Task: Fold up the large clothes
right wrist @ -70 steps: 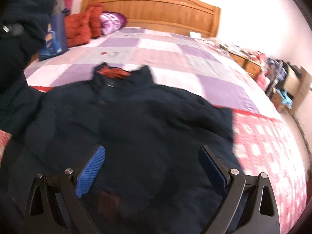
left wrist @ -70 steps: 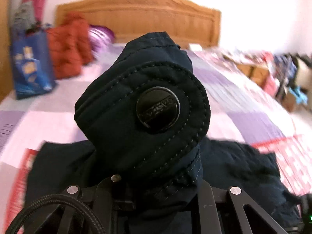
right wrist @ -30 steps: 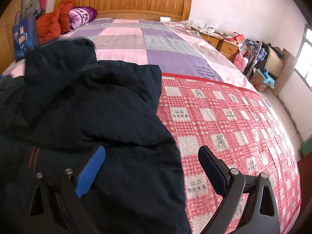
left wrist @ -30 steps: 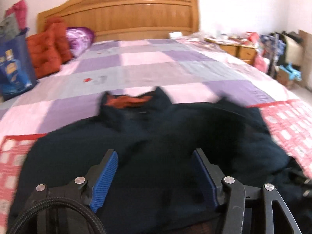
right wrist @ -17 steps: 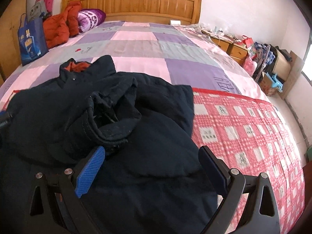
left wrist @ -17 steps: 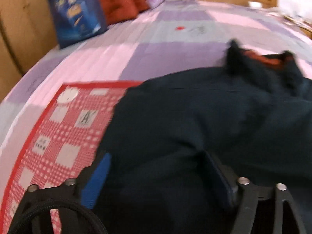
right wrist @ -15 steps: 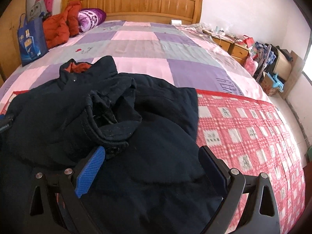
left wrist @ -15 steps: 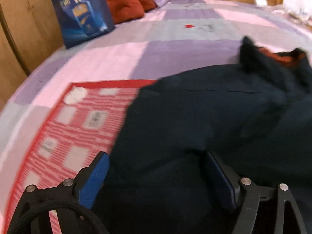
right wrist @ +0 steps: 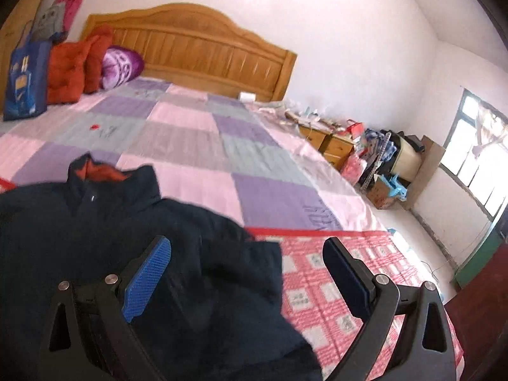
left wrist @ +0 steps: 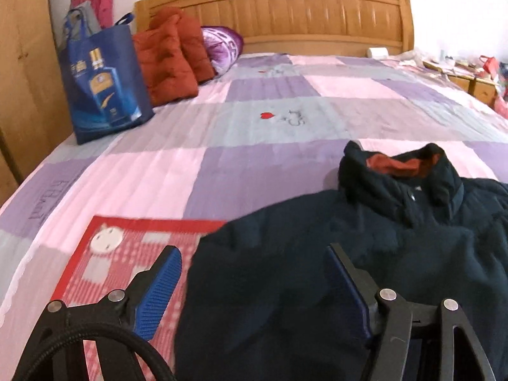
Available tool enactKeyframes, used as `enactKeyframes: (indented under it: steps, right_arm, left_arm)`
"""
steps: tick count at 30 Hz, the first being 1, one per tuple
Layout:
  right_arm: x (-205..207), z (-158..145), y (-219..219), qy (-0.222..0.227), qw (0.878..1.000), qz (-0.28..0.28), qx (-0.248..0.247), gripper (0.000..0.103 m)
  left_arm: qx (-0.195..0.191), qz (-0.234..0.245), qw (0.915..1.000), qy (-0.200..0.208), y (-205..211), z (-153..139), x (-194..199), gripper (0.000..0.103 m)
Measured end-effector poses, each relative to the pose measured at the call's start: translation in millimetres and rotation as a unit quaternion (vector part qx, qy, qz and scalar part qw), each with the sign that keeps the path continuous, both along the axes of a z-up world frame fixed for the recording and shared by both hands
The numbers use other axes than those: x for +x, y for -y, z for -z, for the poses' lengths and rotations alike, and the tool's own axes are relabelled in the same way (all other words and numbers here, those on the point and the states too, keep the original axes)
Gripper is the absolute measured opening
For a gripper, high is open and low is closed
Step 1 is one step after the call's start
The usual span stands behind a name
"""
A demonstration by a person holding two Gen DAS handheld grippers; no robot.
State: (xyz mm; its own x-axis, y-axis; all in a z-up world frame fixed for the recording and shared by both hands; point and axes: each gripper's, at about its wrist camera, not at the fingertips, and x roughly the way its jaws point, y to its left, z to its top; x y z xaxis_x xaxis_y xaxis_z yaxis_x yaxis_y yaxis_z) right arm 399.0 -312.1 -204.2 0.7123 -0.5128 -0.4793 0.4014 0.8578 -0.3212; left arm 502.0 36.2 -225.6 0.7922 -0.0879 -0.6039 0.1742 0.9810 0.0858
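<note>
A dark navy jacket [left wrist: 365, 254] with an orange-lined collar [left wrist: 397, 166] lies on the bed; it also shows in the right wrist view [right wrist: 127, 238]. My left gripper [left wrist: 254, 273] is open and empty, just above the jacket's left edge, its left finger over the red checked blanket [left wrist: 104, 263]. My right gripper [right wrist: 247, 266] is open and empty, above the jacket's right edge, its right finger over the red checked blanket [right wrist: 343, 270].
The bed has a purple and pink quilt [left wrist: 254, 127] and a wooden headboard [left wrist: 285, 9]. A blue bag [left wrist: 101, 85], orange cushions [left wrist: 171, 54] and a purple pillow [left wrist: 222, 44] stand at the head. Nightstands [right wrist: 333, 146] and cluttered boxes [right wrist: 390, 171] lie right of the bed.
My left gripper let go of the sleeve cuff it held and moved to the jacket's left edge. My right gripper swung to the jacket's right edge and now faces the headboard.
</note>
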Motion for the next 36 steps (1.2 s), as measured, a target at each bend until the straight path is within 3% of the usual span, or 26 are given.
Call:
enactKeyframes:
  steps: [3, 6, 8, 10, 13, 14, 16, 18, 21, 30, 33, 36]
  right_arm:
    - [7.6, -21.2, -0.6, 0.036, 0.999, 0.003, -0.002, 0.099]
    - [30.3, -20.7, -16.6, 0.022, 0.996, -0.046, 0.073, 0.099]
    - [48.6, -2.4, -36.0, 0.000, 0.989, -0.096, 0.109, 0.099]
    - [71.0, 29.4, -48.8, -0.049, 0.987, -0.118, 0.100, 0.099]
    - [91.5, 92.9, -16.9, -0.141, 0.979, -0.077, 0.122, 0.097]
    - [82.5, 102.2, 4.8, -0.118, 0.978, -0.081, 0.152, 0.097]
    - [74.4, 113.4, 25.7, -0.122, 0.984, -0.039, 0.125, 0.098]
    - [65.0, 122.7, 55.3, -0.103, 0.972, -0.052, 0.204, 0.099]
    - [74.8, 132.7, 44.1, -0.119, 0.978, -0.071, 0.158, 0.101]
    - [77.9, 152.0, 48.4, -0.112, 0.976, -0.080, 0.169, 0.103]
    - [78.7, 151.1, 48.1, -0.123, 0.974, -0.079, 0.171, 0.103]
    - [79.9, 144.4, 49.9, -0.138, 0.971, -0.077, 0.178, 0.103]
  left_arm:
    - [0.009, 0.000, 0.9997, -0.021, 8.0, 16.3, 18.4, 0.077]
    - [0.039, 0.001, 0.9966, -0.072, 17.3, 50.3, 34.3, 0.078]
    - [0.037, -0.003, 0.9953, -0.089, 15.8, 66.9, 36.9, 0.084]
    - [0.019, -0.025, 0.9953, -0.091, 7.3, 70.6, 38.3, 0.094]
    - [-0.009, -0.040, 0.9937, -0.105, -8.5, 77.0, 42.1, 0.103]
    - [-0.018, -0.041, 0.9928, -0.111, -13.7, 79.7, 45.3, 0.103]
    - [-0.014, -0.036, 0.9933, -0.109, -14.6, 82.3, 45.9, 0.103]
    - [0.000, -0.027, 0.9948, -0.098, -10.7, 86.2, 43.3, 0.103]
    - [0.007, -0.037, 0.9950, -0.092, -7.7, 92.6, 44.1, 0.103]
    - [0.036, -0.042, 0.9936, -0.099, -0.9, 92.3, 47.4, 0.103]
    - [0.041, -0.053, 0.9907, -0.118, 0.2, 76.7, 43.8, 0.103]
    - [0.068, -0.043, 0.9916, -0.101, 7.6, 57.2, 25.8, 0.103]
